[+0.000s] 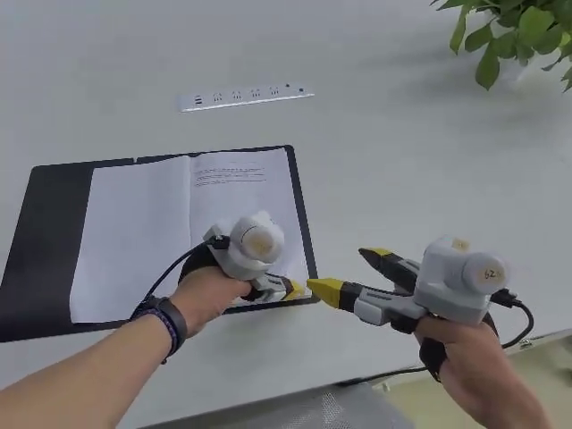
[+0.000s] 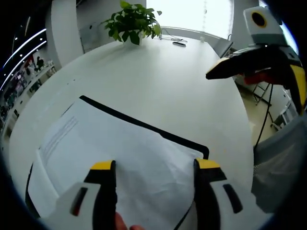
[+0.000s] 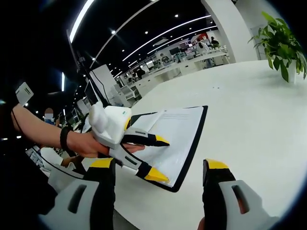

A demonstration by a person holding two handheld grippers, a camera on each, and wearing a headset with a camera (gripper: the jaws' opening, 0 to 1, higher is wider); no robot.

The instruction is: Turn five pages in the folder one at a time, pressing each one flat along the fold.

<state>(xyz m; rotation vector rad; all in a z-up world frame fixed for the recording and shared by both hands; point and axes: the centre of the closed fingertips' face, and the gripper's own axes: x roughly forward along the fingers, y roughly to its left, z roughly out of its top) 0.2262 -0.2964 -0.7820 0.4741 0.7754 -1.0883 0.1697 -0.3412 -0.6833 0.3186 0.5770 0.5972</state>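
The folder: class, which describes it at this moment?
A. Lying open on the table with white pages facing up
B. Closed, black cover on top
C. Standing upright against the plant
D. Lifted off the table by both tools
A: the folder lies open and flat on the table, with its white pages facing up.

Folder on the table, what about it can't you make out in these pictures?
The printed lines on the right page: too small in the head view, smeared in the left gripper view.
That page's bottom edge: head view, hidden behind the left gripper and hand.
Whether its jaws touch the paper: unclear in every view.
Pages already turned in the folder: not countable.
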